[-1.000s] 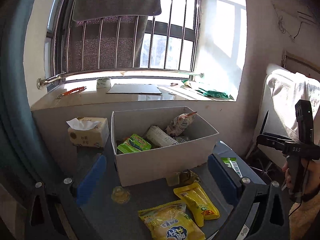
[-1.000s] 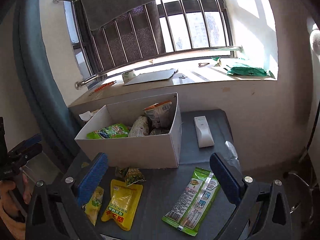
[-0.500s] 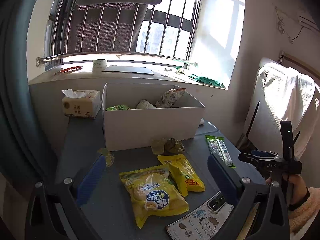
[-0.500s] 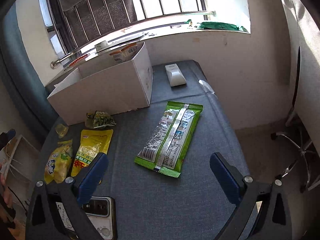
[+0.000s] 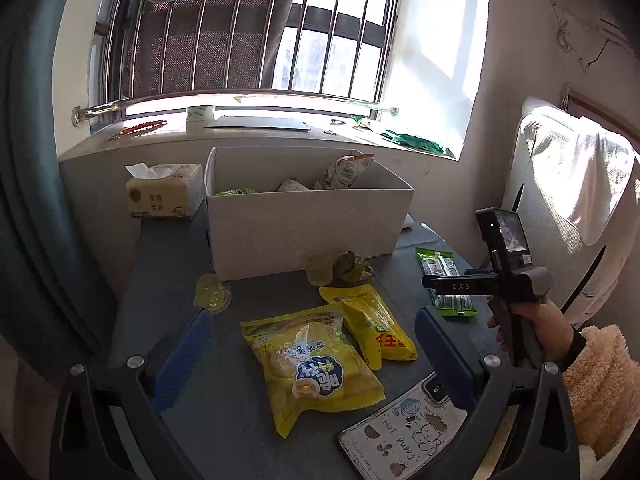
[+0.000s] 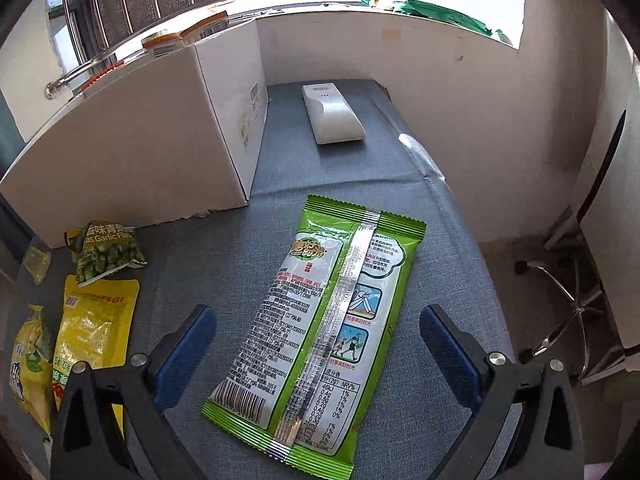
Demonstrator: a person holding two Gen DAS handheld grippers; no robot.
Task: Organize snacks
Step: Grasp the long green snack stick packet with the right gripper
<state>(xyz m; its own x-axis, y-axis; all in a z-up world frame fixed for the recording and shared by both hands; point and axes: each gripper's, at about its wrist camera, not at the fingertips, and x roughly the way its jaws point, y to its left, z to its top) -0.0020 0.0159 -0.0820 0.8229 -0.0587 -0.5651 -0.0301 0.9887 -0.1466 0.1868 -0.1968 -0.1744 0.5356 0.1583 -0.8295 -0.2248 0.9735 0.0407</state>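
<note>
The right hand-held gripper (image 6: 316, 356) hangs released, its blue pads either side of a long green snack packet (image 6: 320, 320) lying back-up on the grey surface (image 6: 420, 208), barcode end nearest, long axis running away toward the white box (image 6: 140, 140). Left of it, a pea bag (image 6: 106, 250) reads "Garlic Fla", cut off. The left hand-held gripper (image 5: 310, 356) is likewise released over a yellow bag (image 5: 316, 364); a phone case (image 5: 404, 432) reads "HOT".
</note>
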